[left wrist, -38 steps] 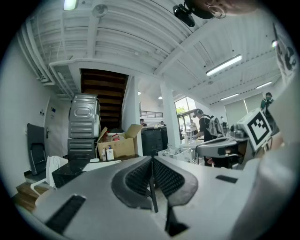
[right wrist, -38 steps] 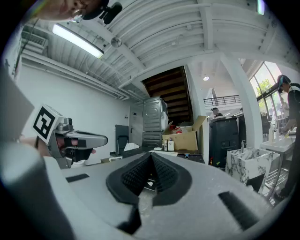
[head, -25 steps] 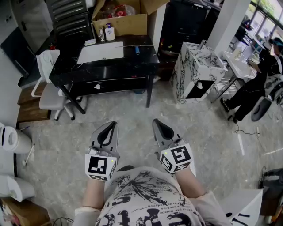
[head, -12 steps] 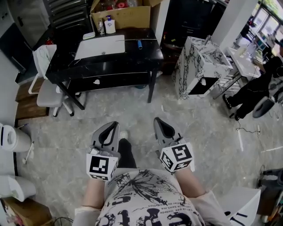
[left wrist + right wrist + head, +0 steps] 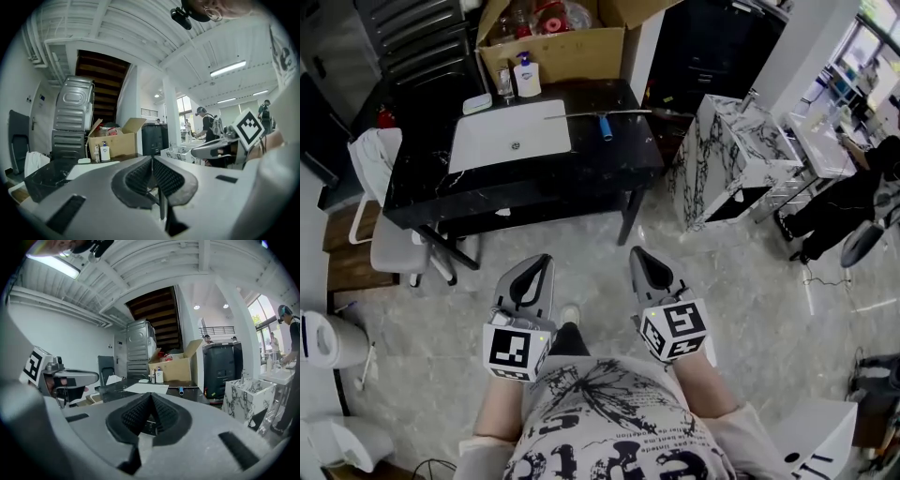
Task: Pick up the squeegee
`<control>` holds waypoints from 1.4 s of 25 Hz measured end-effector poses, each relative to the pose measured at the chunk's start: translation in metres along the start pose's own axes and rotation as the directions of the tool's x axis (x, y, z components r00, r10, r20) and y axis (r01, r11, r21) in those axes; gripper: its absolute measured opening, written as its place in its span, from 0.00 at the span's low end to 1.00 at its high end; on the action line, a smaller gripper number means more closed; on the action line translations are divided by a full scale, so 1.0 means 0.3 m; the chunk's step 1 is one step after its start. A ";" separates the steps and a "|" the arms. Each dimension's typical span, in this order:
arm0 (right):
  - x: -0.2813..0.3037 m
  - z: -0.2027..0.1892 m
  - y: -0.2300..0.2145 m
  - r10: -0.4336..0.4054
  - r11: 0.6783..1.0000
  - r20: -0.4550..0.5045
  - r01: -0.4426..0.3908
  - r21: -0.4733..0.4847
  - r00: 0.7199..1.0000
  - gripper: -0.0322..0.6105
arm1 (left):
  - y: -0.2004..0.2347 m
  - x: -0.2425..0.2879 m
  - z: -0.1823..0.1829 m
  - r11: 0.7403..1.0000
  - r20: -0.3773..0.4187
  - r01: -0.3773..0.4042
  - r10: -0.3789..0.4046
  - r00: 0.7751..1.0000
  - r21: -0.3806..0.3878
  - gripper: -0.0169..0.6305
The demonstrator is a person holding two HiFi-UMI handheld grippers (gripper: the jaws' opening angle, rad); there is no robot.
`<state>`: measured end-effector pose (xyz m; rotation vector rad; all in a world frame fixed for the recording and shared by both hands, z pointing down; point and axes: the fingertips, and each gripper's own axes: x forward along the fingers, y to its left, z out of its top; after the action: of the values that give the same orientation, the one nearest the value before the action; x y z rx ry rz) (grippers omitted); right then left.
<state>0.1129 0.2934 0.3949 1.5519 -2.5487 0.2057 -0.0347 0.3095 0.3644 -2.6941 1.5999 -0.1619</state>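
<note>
Left gripper [image 5: 540, 264] and right gripper [image 5: 637, 255] are both clamped shut on nothing, over open floor [image 5: 581, 246] short of the table [image 5: 609, 167]. The squeegee [image 5: 606, 125] lies by the tabletop's far right corner; only the right gripper view catches its blue handle side-on.

Looks like a bathroom-fittings workshop or showroom: black marble-topped table [image 5: 609, 169] with inset white rectangular basin [image 5: 511, 136], white marble-patterned vanity cabinet [image 5: 727, 155], open brown cardboard box [image 5: 553, 52], grey stone-tiled floor [image 5: 581, 262], bare white beamed ceiling [image 5: 117, 28] with fluorescent tube lights [image 5: 228, 68].
</note>
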 end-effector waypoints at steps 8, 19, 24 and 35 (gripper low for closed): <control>0.480 0.159 -0.055 -0.028 1.000 0.026 0.028 -0.006 0.999 0.04 | 0.410 0.323 0.092 1.000 0.024 0.004 -0.004 1.000 0.003 0.05; 0.872 0.143 -0.259 -0.055 0.998 -0.064 0.053 -0.025 0.996 0.04 | 0.612 0.667 -0.016 0.998 -0.045 0.010 -0.013 0.999 -0.057 0.05; 1.063 0.171 -0.426 -0.043 0.999 -0.073 0.042 -0.009 0.996 0.04 | 0.670 0.884 -0.020 0.999 -0.034 -0.011 0.010 0.999 -0.045 0.05; 1.382 0.187 -0.713 0.038 0.999 -0.138 -0.038 -0.001 0.990 0.04 | 0.745 1.274 0.035 0.996 -0.044 -0.081 0.080 0.996 -0.034 0.05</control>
<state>0.1120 -0.1752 0.4305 1.4352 -2.4711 0.3018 -0.0480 -0.1330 0.3745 -2.6642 1.7360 -0.1938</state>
